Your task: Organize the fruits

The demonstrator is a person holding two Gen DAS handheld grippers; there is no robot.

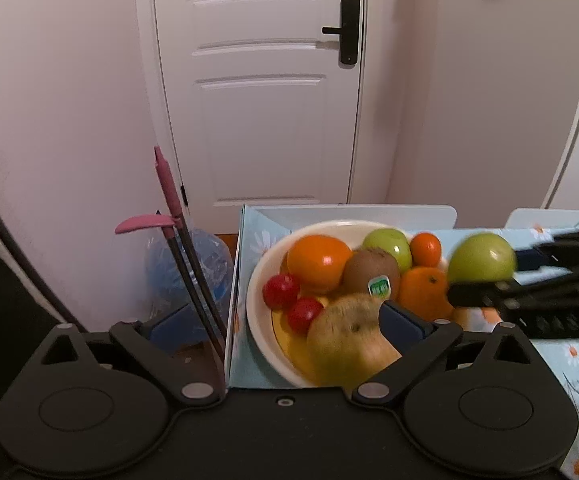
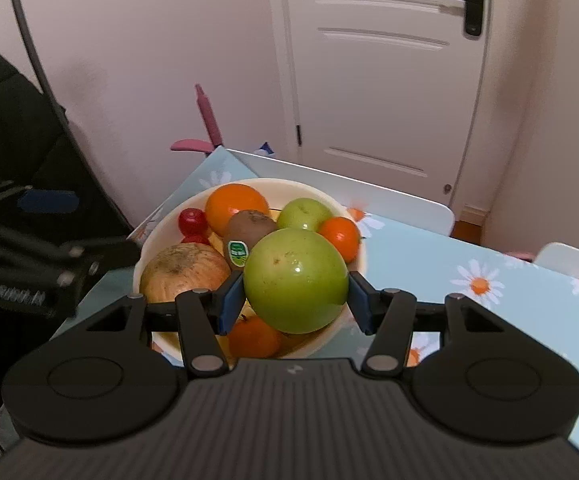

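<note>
A cream bowl on the table corner holds a big orange, a kiwi with a sticker, a small green apple, small oranges, two red cherry tomatoes and a brownish pear. My right gripper is shut on a large green apple above the bowl's near rim. My left gripper is open, wide, at the bowl's left side, one pad next to the pear.
The table has a light-blue daisy cloth. White chair backs stand behind it. A pink-handled tool and a blue plastic bag sit left of the table by a white door.
</note>
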